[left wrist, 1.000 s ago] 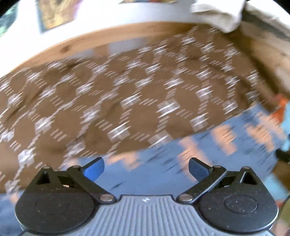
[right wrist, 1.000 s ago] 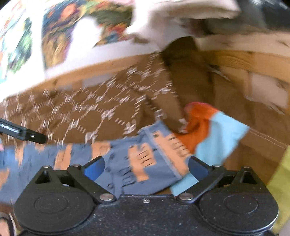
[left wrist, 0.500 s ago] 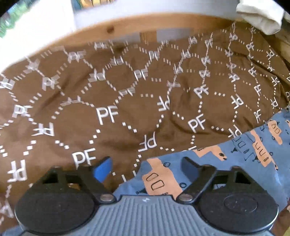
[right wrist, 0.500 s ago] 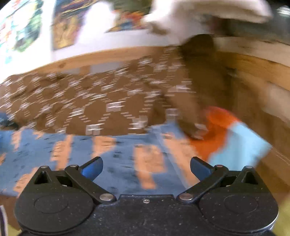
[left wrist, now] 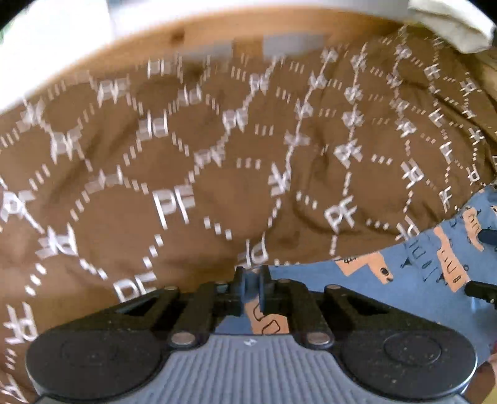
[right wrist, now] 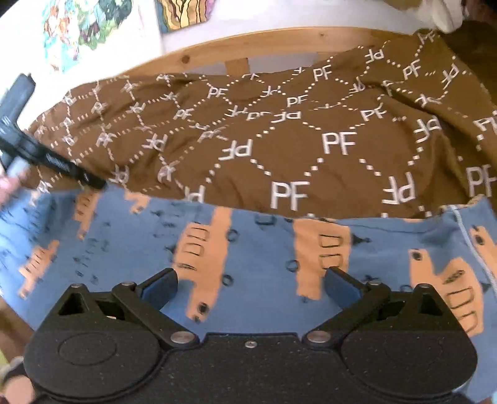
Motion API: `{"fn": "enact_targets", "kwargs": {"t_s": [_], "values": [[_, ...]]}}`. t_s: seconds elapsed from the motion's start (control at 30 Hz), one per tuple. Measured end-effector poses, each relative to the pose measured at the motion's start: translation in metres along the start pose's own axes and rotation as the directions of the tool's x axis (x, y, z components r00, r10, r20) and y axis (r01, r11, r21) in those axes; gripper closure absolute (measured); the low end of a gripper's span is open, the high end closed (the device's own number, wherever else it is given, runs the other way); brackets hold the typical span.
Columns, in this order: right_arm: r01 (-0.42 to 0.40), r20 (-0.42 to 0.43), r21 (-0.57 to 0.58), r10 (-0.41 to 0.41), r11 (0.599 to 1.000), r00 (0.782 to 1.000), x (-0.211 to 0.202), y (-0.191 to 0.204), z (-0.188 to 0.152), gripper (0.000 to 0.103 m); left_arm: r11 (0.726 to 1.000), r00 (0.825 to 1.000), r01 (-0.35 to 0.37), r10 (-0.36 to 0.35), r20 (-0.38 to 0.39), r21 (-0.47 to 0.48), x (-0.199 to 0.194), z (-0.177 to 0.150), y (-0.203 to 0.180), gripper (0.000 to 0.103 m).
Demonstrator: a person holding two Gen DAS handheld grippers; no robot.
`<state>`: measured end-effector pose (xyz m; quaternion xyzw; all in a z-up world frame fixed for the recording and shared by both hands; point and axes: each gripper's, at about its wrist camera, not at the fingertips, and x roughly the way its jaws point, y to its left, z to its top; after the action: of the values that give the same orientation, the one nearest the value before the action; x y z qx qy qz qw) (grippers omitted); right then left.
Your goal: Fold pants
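The blue pants (right wrist: pixel 264 245) with orange prints lie flat on a brown "PF" bedspread (right wrist: pixel 295 130). In the left wrist view the pants (left wrist: pixel 413 273) show at the lower right. My left gripper (left wrist: pixel 252 279) is shut on the left end edge of the pants. It also shows in the right wrist view (right wrist: pixel 74 174) at the far left. My right gripper (right wrist: pixel 251 282) is open and hovers over the middle of the pants, touching nothing I can see. Its fingertips (left wrist: pixel 480 289) show at the right edge of the left wrist view.
A wooden bed frame (right wrist: pixel 248 43) runs along the far side, with a white wall and colourful posters (right wrist: pixel 84 28) behind. A cream cloth (left wrist: pixel 450 28) lies at the far right corner.
My left gripper has closed on the pants' edge. My right gripper has moved left along the pants, away from the orange and light-blue cloth, which is now out of view.
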<state>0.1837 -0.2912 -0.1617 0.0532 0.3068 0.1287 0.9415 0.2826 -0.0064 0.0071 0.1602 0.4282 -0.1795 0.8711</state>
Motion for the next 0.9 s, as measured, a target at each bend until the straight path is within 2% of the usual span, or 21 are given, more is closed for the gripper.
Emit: {"fn": "enact_targets", "kwargs": {"t_s": [0.1,0.23,0.33,0.37,0.4,0.47,0.53,0.6,0.67,0.8,0.9], "values": [[0.016,0.010,0.019,-0.016,1.000,1.000,-0.007,-0.006,-0.003,0.002,0.998,0.998,-0.050,0.048,0.041,0.047,-0.004,-0.005,-0.007,0.094],[0.034,0.012,-0.002,-0.034,0.999,0.999,-0.002,-0.004,-0.006,0.002,0.988,0.994,-0.109,0.108,0.013,0.108,0.021,-0.009,-0.021,0.093],[0.057,0.029,-0.016,-0.056,0.998,0.998,-0.012,0.000,-0.005,0.002,0.983,0.987,-0.158,0.158,0.007,0.096,0.027,-0.013,-0.028,0.084],[0.075,0.042,-0.016,-0.075,0.997,0.996,-0.020,0.000,-0.004,0.002,0.980,0.984,-0.178,0.178,0.011,0.092,0.026,-0.013,-0.031,0.070],[0.096,0.050,-0.017,-0.095,0.995,0.994,-0.027,-0.002,-0.005,0.001,0.976,0.979,-0.203,0.203,0.014,0.084,0.023,-0.012,-0.034,0.044],[0.158,0.037,-0.008,-0.157,0.987,0.987,-0.041,-0.009,-0.008,0.001,0.971,0.972,-0.234,0.232,0.048,0.052,0.015,-0.012,-0.040,0.027],[0.228,0.016,0.034,-0.229,0.973,0.973,-0.060,-0.023,-0.013,0.001,0.982,0.981,-0.179,0.174,0.083,0.056,0.004,-0.008,-0.049,0.026],[0.268,0.017,0.107,-0.272,0.957,0.962,-0.081,-0.036,-0.021,0.001,0.991,0.990,-0.105,0.095,0.105,0.088,-0.002,0.000,-0.061,0.020],[0.286,0.018,0.179,-0.293,0.941,0.956,-0.100,-0.048,-0.032,0.001,0.988,0.988,-0.059,0.038,0.149,0.142,-0.007,0.011,-0.084,0.013],[0.283,0.011,0.264,-0.297,0.922,0.955,-0.121,-0.064,-0.056,0.001,0.964,0.976,0.066,-0.116,0.185,0.257,-0.004,0.036,-0.153,0.010],[0.273,0.044,0.283,-0.297,0.920,0.954,-0.124,-0.072,-0.063,0.001,0.935,0.963,0.154,-0.215,0.163,0.320,0.007,0.055,-0.208,0.009]]}}
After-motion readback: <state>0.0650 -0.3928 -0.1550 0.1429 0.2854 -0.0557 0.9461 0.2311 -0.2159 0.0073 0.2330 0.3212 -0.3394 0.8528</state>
